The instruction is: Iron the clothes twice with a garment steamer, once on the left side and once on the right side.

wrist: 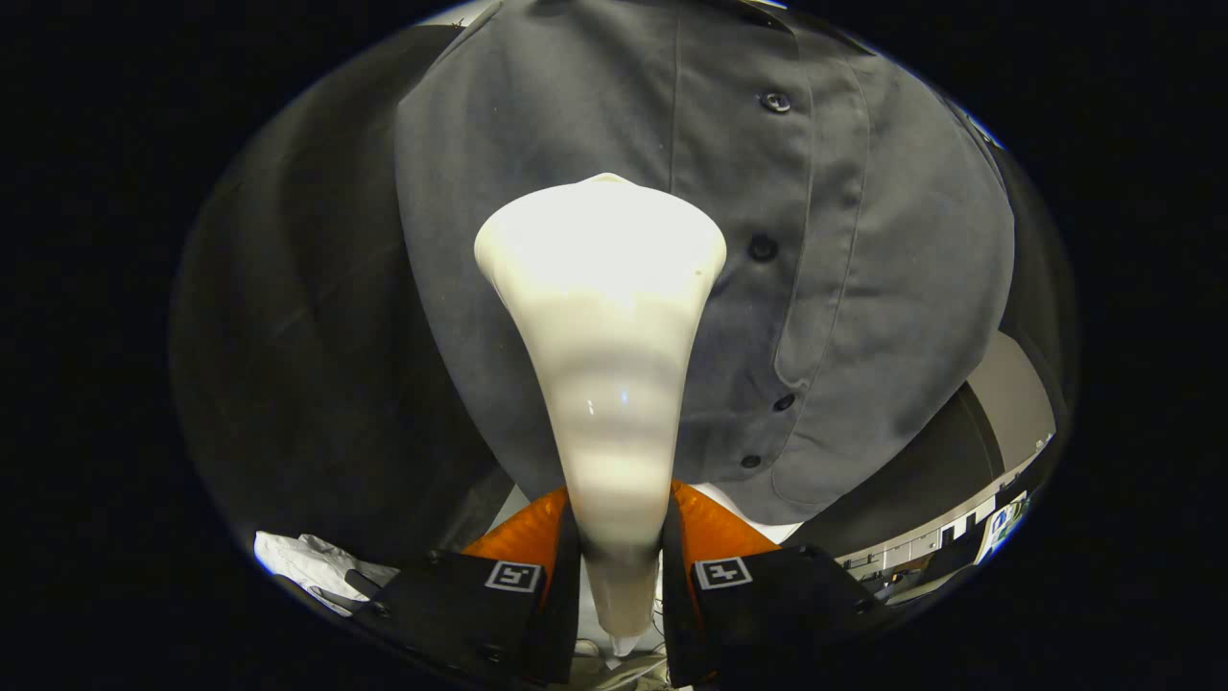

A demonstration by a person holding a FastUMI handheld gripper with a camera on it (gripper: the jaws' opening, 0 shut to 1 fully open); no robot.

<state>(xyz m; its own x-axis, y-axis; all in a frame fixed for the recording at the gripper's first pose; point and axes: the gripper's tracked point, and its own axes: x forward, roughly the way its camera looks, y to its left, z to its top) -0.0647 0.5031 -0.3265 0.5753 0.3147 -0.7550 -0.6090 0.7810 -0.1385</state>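
so gripper [619, 537] is clamped on the garment steamer [602, 317], both fingers pressing the narrow handle neck from either side, the handle running on down between them. the steamer flares from that neck up toward 12 o'clock into a wide rounded head, which sits over the grey shirt [892, 250] hanging just beyond it

step in hand, as i judge it: a steaming pass on the shirt panel to the 9 o'clock side of the button placket [767, 240]; the head lies on that side, with the placket and buttons just off toward 3 o'clock. cannot tell if the head face is touching the cloth or just off it, it faces away

to do it well: keep the head flat and square to the fabric, run one slow straight stroke along the panel, stay clear of the buttons so the head doesn't catch, keep the squeeze firm since the handle is slick and tapered and could slide between the fingers. don't push hard, the shirt hangs free and will swing back

materials: steamer is glossy cream plastic, smooth, trumpet-shaped, faint ribbed banding down the neck. shirt is matte woven grey cloth, soft folds, small dark round buttons, stitched placket. dark drape [317, 317] behind toward 9 o'clock, a crumpled white cloth [302, 557] low near 7 o'clock
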